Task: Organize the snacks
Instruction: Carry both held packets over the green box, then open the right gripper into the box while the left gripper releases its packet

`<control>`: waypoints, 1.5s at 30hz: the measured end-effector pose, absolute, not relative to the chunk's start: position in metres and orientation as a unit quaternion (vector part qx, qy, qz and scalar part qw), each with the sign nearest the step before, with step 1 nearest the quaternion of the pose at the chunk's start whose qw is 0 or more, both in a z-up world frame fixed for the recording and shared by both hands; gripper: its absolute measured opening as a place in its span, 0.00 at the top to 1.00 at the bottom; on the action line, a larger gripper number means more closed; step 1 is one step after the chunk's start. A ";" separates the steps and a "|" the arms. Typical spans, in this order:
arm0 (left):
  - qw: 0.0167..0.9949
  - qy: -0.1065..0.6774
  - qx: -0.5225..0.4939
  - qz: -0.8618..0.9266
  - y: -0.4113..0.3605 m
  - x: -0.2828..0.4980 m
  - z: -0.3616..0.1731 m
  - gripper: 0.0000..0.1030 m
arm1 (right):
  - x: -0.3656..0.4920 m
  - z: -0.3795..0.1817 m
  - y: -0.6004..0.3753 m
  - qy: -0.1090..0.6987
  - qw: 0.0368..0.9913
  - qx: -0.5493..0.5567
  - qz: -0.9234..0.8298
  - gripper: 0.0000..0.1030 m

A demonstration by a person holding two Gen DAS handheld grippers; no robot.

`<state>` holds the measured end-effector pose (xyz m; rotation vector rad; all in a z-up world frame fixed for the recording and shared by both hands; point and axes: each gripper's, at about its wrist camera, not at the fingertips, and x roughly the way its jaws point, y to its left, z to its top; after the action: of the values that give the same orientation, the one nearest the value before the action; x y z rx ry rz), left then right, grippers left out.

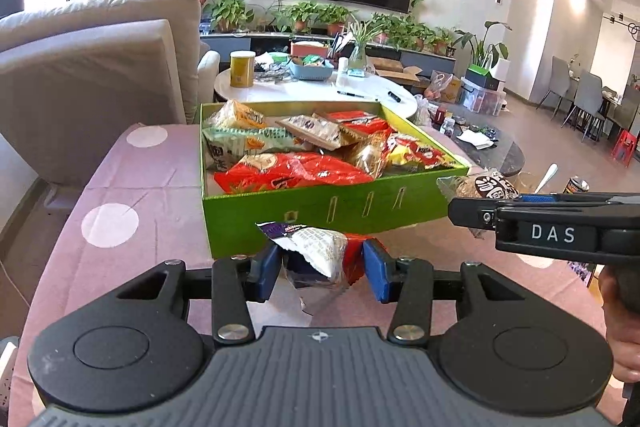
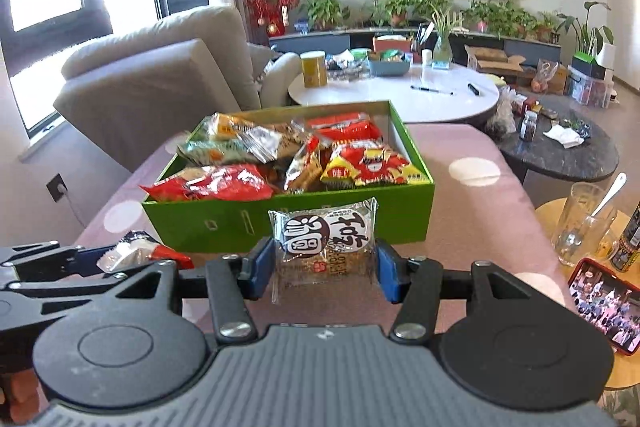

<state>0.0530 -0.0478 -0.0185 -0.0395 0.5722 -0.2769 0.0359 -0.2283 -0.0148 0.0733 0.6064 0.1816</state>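
A green box (image 1: 320, 211) full of snack packets stands on the pink dotted tablecloth (image 1: 132, 195); it also shows in the right wrist view (image 2: 304, 217). My left gripper (image 1: 320, 267) is shut on a white, purple and red snack packet (image 1: 316, 247), held just in front of the box's near wall. My right gripper (image 2: 324, 267) is shut on a clear packet with a brown and white label (image 2: 324, 239), also in front of the box. In the left wrist view the right gripper (image 1: 460, 213) sits at the right with its packet (image 1: 484, 185). The left gripper's packet shows at the left (image 2: 136, 251).
A grey sofa (image 1: 92, 67) is at the left. A white round table (image 1: 320, 91) with a yellow can and blue basket stands behind the box. A dark table (image 2: 560, 147), a glass with a spoon (image 2: 584, 227) and a phone (image 2: 604, 311) are at the right.
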 end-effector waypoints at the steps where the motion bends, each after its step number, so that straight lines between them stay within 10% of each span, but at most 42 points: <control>1: 0.950 0.279 -0.019 -0.137 -0.048 0.053 -0.017 0.59 | 0.034 -0.013 -0.228 0.295 0.951 0.036 0.090 0.40; 45: 0.956 0.272 0.015 -0.111 -0.060 0.196 0.000 0.58 | 0.167 -0.007 -0.228 0.297 0.946 0.086 0.093 0.40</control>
<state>0.1960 -0.0604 -0.0004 0.0297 0.5525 -0.2248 0.1670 -0.2282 -0.0072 0.1749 0.6044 0.1899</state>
